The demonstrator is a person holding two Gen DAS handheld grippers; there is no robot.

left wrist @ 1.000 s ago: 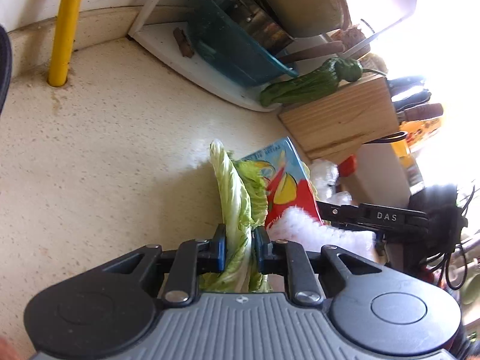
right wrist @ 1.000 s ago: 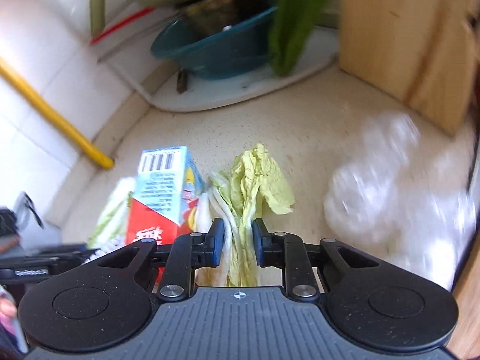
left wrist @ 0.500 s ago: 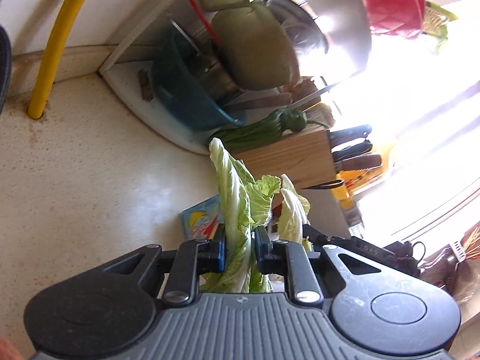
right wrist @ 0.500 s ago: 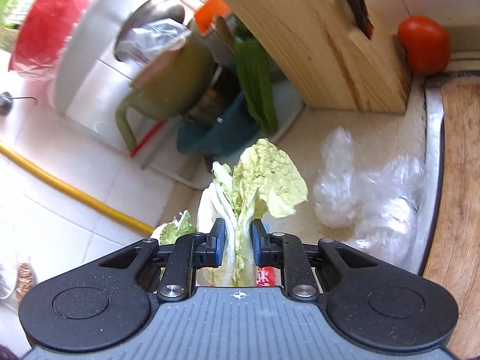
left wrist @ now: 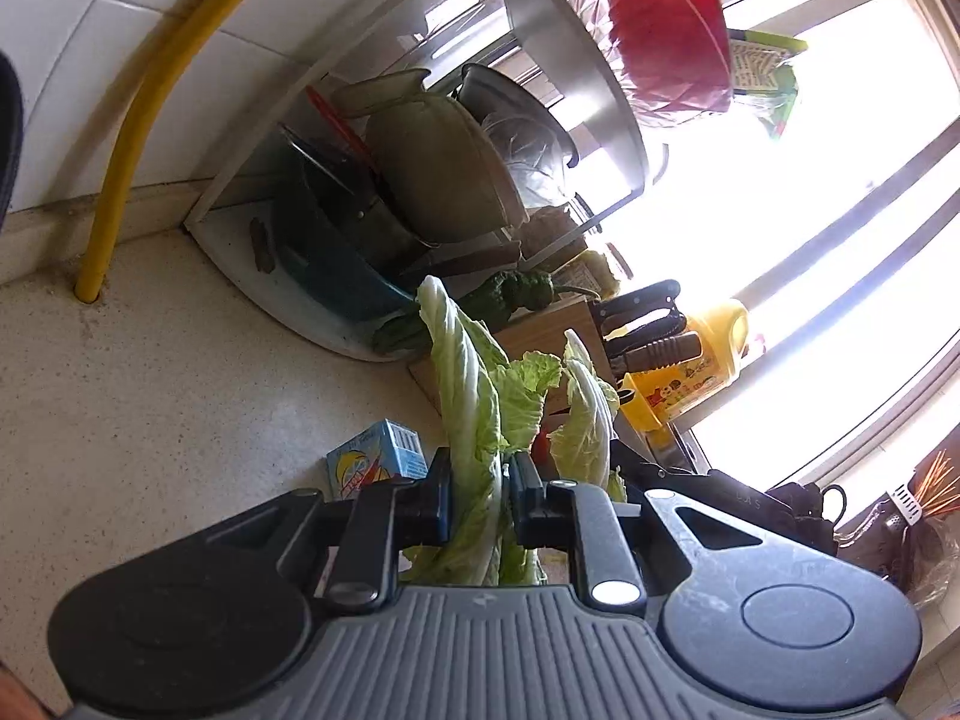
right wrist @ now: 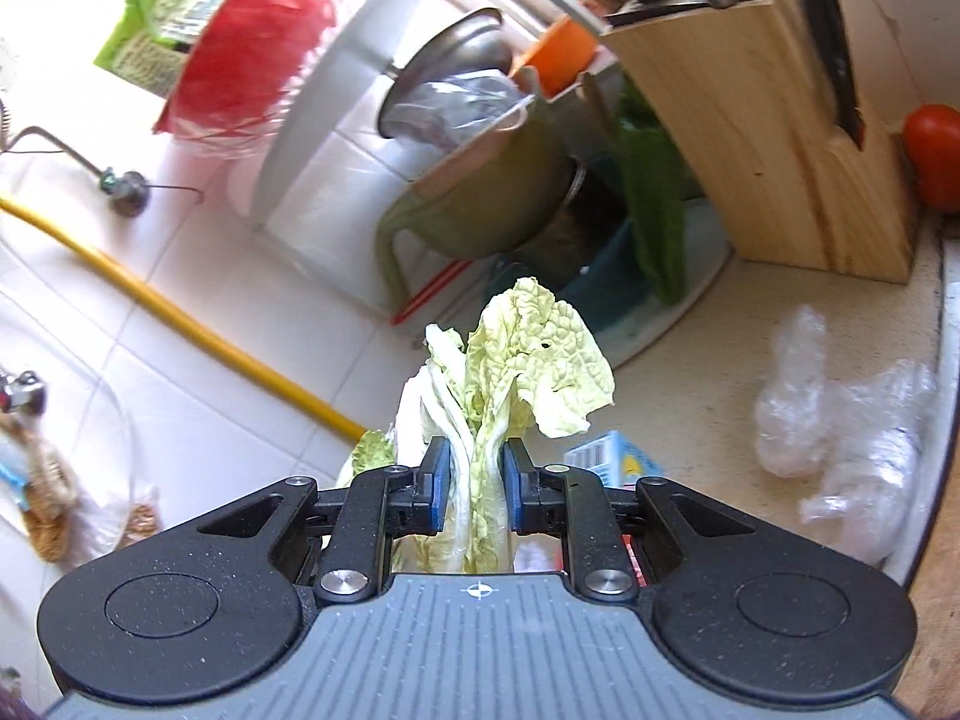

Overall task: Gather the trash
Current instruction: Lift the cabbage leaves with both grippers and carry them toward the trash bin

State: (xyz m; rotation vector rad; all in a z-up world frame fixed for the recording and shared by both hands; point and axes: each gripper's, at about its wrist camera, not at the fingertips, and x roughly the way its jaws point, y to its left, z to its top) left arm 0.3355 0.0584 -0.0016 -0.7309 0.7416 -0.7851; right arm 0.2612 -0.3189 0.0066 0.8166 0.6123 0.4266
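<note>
My left gripper point(left wrist: 478, 495) is shut on a pale green cabbage leaf point(left wrist: 465, 372) and holds it well above the speckled counter point(left wrist: 150, 396). My right gripper point(right wrist: 474, 489) is shut on another cabbage leaf point(right wrist: 528, 354), also lifted; that leaf shows in the left wrist view point(left wrist: 585, 420) just right of mine. A small blue and red juice carton point(left wrist: 375, 459) lies on the counter below; it shows in the right wrist view point(right wrist: 612, 456) too. Crumpled clear plastic wrap point(right wrist: 840, 420) lies on the counter at the right.
A corner dish rack point(left wrist: 336, 276) holds a teal bowl, pots and a green jug. A wooden knife block point(right wrist: 768, 120) stands beside it, with a tomato point(right wrist: 933, 156) behind. A yellow pipe point(left wrist: 120, 138) runs up the tiled wall. A yellow bottle point(left wrist: 702, 360) stands by the window.
Both grippers have risen off the counter with their cabbage leaves. The carton and the plastic wrap now lie lower and farther away.
</note>
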